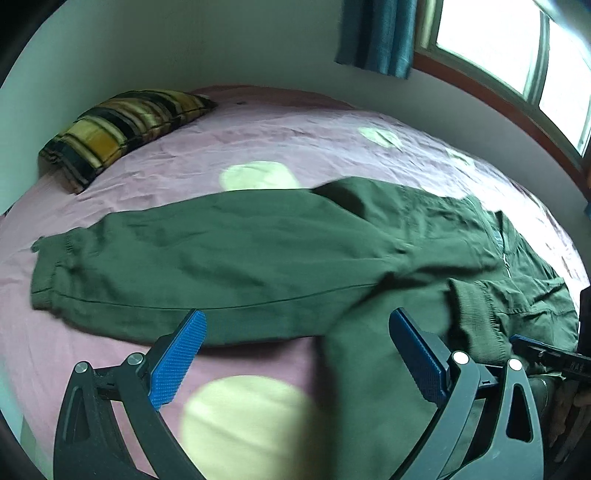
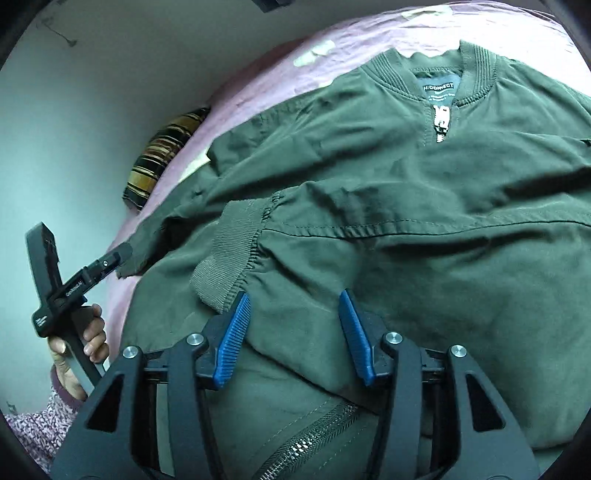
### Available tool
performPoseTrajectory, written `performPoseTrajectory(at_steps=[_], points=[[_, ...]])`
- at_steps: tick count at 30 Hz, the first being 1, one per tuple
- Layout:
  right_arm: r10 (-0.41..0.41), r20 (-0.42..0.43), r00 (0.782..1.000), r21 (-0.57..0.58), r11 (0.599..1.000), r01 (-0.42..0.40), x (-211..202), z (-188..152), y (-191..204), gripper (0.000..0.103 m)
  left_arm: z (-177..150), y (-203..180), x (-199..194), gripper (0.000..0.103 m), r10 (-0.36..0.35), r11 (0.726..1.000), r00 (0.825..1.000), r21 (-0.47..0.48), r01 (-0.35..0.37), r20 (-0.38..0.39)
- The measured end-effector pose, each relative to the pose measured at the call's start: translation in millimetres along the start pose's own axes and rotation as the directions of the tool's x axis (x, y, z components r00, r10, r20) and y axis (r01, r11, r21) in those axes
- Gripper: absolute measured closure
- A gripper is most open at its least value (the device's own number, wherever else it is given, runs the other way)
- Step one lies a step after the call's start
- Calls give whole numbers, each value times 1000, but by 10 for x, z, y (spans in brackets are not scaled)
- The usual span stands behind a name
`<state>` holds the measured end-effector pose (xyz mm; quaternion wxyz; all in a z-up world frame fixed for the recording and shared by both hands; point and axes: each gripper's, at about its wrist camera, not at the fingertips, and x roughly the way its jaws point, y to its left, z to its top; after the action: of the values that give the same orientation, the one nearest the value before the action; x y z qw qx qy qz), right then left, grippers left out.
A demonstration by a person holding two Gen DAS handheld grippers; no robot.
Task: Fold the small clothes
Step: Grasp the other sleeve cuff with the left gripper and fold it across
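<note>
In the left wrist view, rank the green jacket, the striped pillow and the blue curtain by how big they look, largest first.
1. green jacket, by far the largest
2. striped pillow
3. blue curtain, only partly in frame

Pillow and curtain sit farther away, so their true sizes stay unsure.

One olive-green jacket (image 2: 424,192), with two ribbed sleeve cuffs: one near (image 2: 225,254), one far (image 1: 46,273). One striped pillow (image 1: 122,129). One pink bedsheet (image 1: 258,136) bearing several pale patches. Two grippers: left (image 1: 295,354), right (image 2: 293,332). One window (image 1: 517,48); one teal curtain (image 1: 380,33).
</note>
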<state>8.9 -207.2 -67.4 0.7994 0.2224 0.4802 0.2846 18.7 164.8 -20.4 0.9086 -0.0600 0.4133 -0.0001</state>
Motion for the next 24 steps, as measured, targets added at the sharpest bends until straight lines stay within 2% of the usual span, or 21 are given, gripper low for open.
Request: performPoseTrajectory(at_steps=[4,8,10,12,14,19,24], points=[[43,7,999,55,998,-43,0,-13,-113,53,-66,468,-84,4,-53,997,998,-54,52,-17],[30,13,999,47,998,-30,1,-6,-93,52,-198,1026,-199,5,-98,981,995,-167,96,-3],[30,18,999,46,998,-31,-4,-3,-80,51,-248,1352,-186,5,-145,953,989,-270,139,-1],[28,20,999,46,999,-29,-18,-4,-82,50,-285,1660,-133,5,-164,912,986,-378,157,13],[26,23,999,41,999,-27,-17,-15,-82,49,-313,1979,-42,5,-198,851,979,-488,194,42],[24,29,999,37,999,-25,6,-21,-61,47,-261,2417,43,5,-221,761,966,-595,257,133],[21,40,999,34,999,-23,10,-25,-44,46,-128,2597,121,5,-204,724,966,-639,259,160]])
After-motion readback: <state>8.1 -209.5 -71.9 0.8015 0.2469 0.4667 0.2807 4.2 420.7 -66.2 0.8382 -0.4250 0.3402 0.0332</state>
